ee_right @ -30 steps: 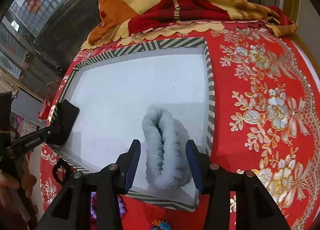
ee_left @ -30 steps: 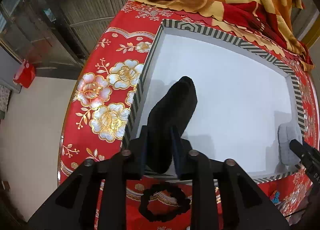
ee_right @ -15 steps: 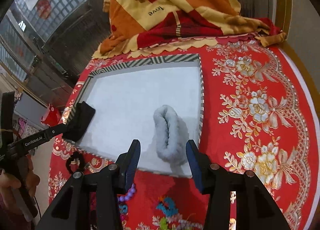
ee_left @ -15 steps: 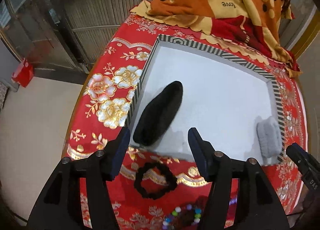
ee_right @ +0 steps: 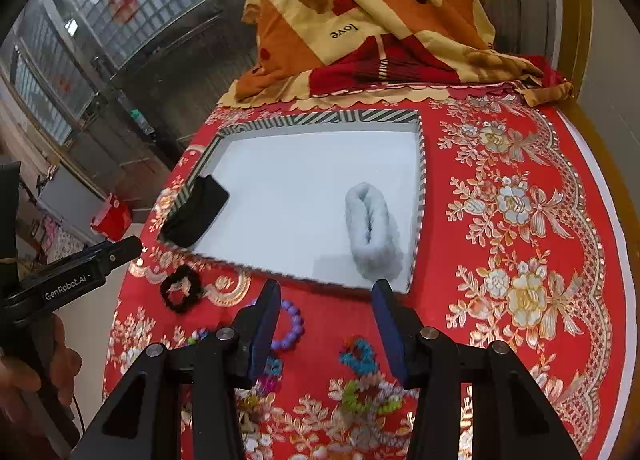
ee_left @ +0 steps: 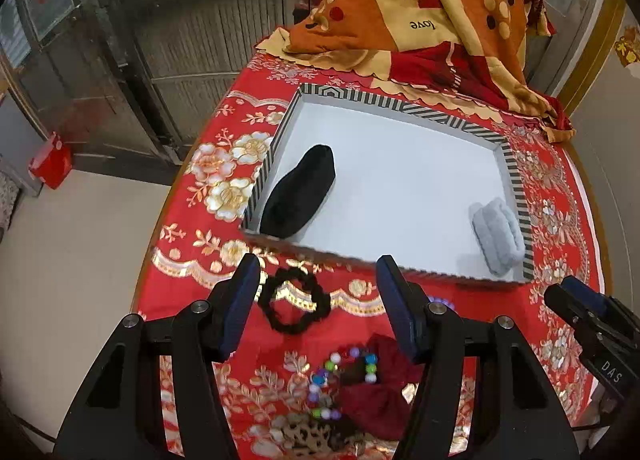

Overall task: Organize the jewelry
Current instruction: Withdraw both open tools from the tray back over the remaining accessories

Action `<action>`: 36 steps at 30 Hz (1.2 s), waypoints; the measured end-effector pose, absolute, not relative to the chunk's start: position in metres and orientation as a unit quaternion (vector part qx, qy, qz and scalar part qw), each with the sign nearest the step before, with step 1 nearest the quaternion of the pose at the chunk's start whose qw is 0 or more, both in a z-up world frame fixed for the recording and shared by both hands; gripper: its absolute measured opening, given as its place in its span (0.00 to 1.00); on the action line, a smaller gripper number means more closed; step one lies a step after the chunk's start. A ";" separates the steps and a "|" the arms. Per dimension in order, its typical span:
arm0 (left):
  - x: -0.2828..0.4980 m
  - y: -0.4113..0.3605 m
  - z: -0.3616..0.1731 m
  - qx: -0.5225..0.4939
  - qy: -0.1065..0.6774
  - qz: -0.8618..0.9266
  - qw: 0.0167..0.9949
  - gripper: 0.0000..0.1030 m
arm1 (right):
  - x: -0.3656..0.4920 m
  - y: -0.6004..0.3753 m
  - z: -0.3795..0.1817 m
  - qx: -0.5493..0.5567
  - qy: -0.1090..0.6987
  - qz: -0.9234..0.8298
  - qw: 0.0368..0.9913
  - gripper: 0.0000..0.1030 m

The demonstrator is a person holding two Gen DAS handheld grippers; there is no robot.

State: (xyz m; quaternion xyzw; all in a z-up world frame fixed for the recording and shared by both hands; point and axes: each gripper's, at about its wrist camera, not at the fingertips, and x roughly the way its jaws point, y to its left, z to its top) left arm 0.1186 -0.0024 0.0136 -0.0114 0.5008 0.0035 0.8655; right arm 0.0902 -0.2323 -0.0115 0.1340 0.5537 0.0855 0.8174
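Left wrist view: left gripper (ee_left: 316, 302) gapes wide, empty, above the black fuzzy scrunchie (ee_left: 294, 304); beyond sits the striped white-floored tray (ee_left: 400, 103). Right gripper (ee_right: 326, 326) equally spread, empty, grey fluffy scrunchie (ee_right: 372, 230) just ahead inside the tray.

The left tongs (ee_left: 318, 300) are matte black plastic with angular arms cut by triangular openings; round silver screws sit at the joints; the finger pads (ee_left: 240, 304) are dark blue; the right tongs (ee_right: 326, 324) share the same black frame, silver screws and blue pads (ee_right: 386, 324); white lettering reads "GenRobot.AI" along one black body and "DAS" on the other; bare skin of the left hand (ee_right: 38, 372) shows.
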 end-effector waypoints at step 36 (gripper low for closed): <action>0.012 -0.021 0.023 -0.036 0.495 0.026 0.868 0.58 | 0.013 -0.219 0.025 0.103 0.548 0.124 0.821 0.55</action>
